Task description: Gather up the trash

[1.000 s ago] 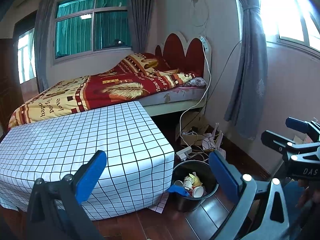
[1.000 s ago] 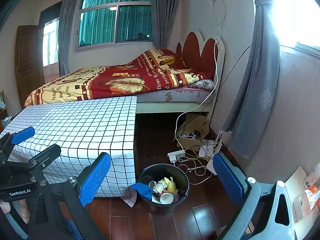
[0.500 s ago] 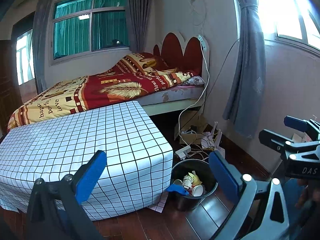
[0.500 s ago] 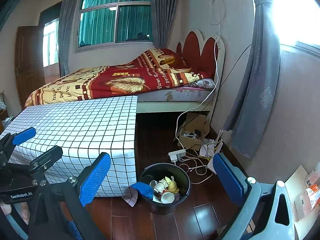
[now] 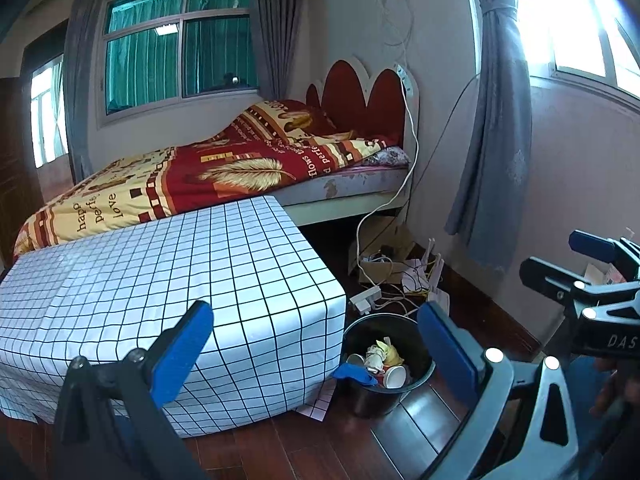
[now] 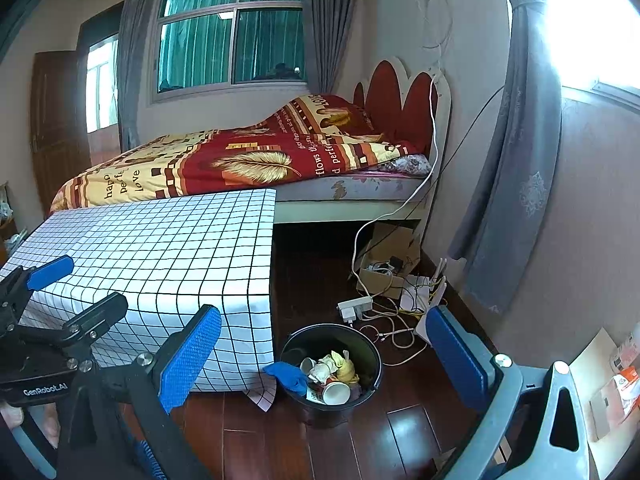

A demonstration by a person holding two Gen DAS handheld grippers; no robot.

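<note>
The black bin (image 6: 330,364) stands on the dark wooden floor (image 6: 400,432) just beside the near corner of the table (image 6: 160,248) with the checked cloth, and it lies ahead of and below both tools; from the right tool (image 6: 320,360) it sits almost dead centre between the blue pads, while from the left tool (image 5: 316,354) it sits right of centre, close to the right-hand pad; so the right tool looks the better lined up, though neither is near the rim. Both tools stand wide, nothing between their pads. The bin is round, so no long axis matters; the approach would be downward and forward.

Counted: one bin; inside it at least two paper cups (image 6: 335,393) (a third is hard to make out), one crumpled yellowish wad (image 6: 344,366), and one blue cloth (image 6: 288,374) draped over the rim on the table side. The tabletop shows no loose trash, so collection seems largely done.
</note>
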